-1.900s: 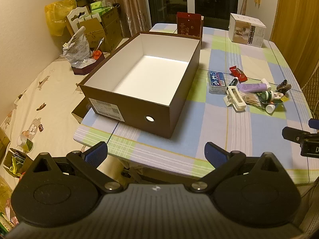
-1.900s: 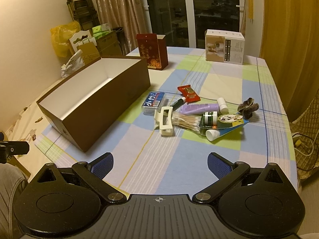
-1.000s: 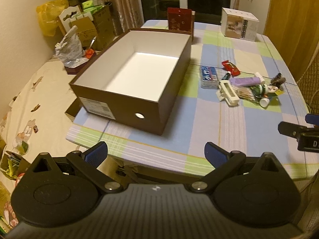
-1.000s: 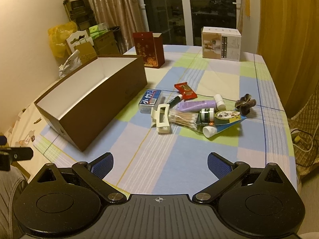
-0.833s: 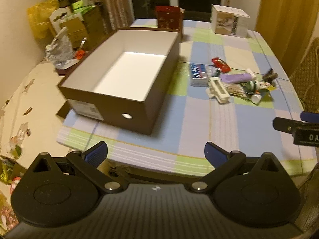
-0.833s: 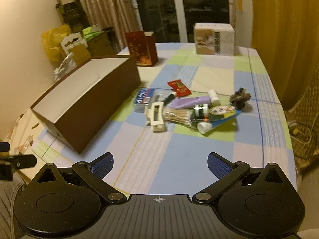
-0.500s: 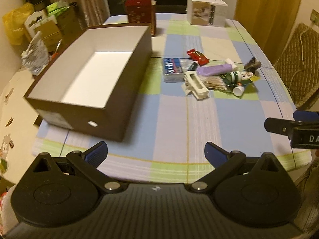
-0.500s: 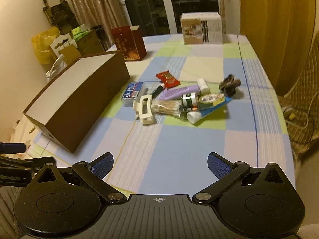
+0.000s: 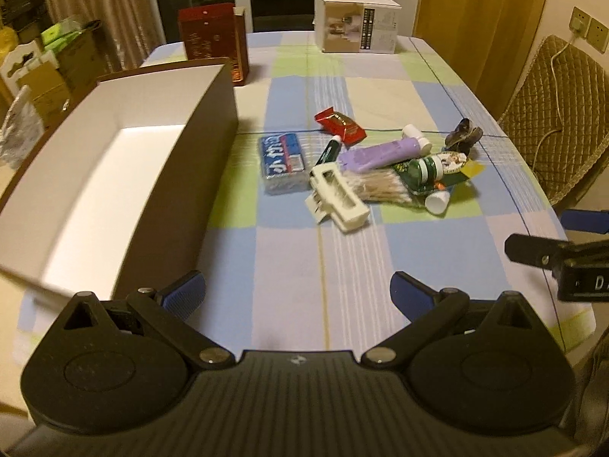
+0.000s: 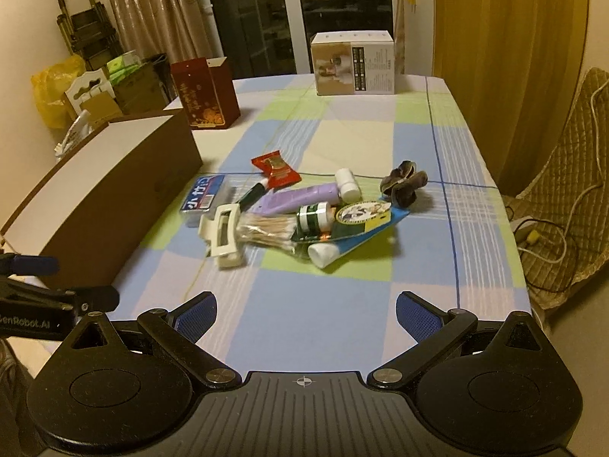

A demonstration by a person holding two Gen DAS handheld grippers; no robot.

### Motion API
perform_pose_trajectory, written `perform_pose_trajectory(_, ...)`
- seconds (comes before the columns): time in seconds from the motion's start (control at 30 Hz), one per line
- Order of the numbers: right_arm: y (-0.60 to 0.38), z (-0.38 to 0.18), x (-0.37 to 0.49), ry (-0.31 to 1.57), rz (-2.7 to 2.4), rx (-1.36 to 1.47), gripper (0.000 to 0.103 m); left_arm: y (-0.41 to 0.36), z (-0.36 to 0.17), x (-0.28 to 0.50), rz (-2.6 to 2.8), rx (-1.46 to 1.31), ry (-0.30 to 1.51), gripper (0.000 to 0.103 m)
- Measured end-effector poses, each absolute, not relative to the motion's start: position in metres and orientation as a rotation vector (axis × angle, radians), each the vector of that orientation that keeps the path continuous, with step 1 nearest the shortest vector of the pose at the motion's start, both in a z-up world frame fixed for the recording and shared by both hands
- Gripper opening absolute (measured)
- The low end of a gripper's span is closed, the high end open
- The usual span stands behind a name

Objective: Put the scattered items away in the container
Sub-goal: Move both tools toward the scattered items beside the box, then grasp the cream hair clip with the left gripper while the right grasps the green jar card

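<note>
The surface wears a checked cloth of blue, green and cream squares. On its left side sits the brown container, a large open box with a white inside that holds nothing. Behind the container stands a dark red box, and at the far edge a white carton stands alone.

The left tool hangs over the near edge of the surface with its blue-padded fingers spread wide apart, gripping nothing. The right tool hovers beside it, also spread wide and empty, its fingers over bare cloth.

The scattered items lie in a loose heap to the right of the container, well ahead of both tools. Largest among them are the purple tube with a white cap and the white hair claw, which touches a bundle of cotton swabs. A blue tissue pack lies just beside the container wall. A green tube with a white cap and a small green jar overlap at the heap's right. Farther back rest a red sachet, a dark hair tie and a slim green stick.
</note>
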State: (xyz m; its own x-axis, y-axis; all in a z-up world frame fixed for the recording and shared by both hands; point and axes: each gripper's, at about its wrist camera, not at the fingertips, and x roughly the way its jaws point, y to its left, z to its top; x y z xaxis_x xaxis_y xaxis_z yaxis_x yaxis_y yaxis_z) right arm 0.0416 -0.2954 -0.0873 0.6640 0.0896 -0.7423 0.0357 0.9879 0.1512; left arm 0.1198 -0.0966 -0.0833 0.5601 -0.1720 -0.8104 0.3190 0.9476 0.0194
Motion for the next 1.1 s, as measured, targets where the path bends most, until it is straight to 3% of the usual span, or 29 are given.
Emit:
perform_pose_trajectory(0.53,-0.309,-0.121,0.128,0.841,0.066,0.084,0.103,-0.122,-0.133,0.198,-0.338,0.154,0.973,0.093)
perform_pose_trajectory(0.6,-0.307,-0.129,0.140,0.839,0.091,0.060,0.078,-0.122,-0.137,0.204,-0.337,0.155,0.974,0.093)
perform_pose_trajectory(0.9,-0.313,-0.148,0.170,0.875,0.058,0.104,0.077,-0.124,-0.150,0.229,-0.328,0.132,0.990,0.093)
perform_pose_trajectory(0.93,-0.311,-0.150,0.173,0.880,0.059,0.100,0.073,-0.124,-0.151,0.231,-0.330,0.129,0.993,0.093)
perform_pose_trajectory(0.97,-0.310,-0.153,0.176,0.884,0.065,0.096,0.061,-0.125,-0.151,0.231,-0.330,0.127,0.995,0.093)
perform_pose_trajectory(1.0,-0.310,-0.155,0.179,0.893,0.076,0.097,0.057,-0.126,-0.152,0.232,-0.331,0.127,0.996,0.093)
perform_pose_trajectory(1.1,-0.308,-0.163,0.184,0.902,0.081,0.088,0.057,-0.126,-0.153,0.234,-0.337,0.120,1.001,0.093)
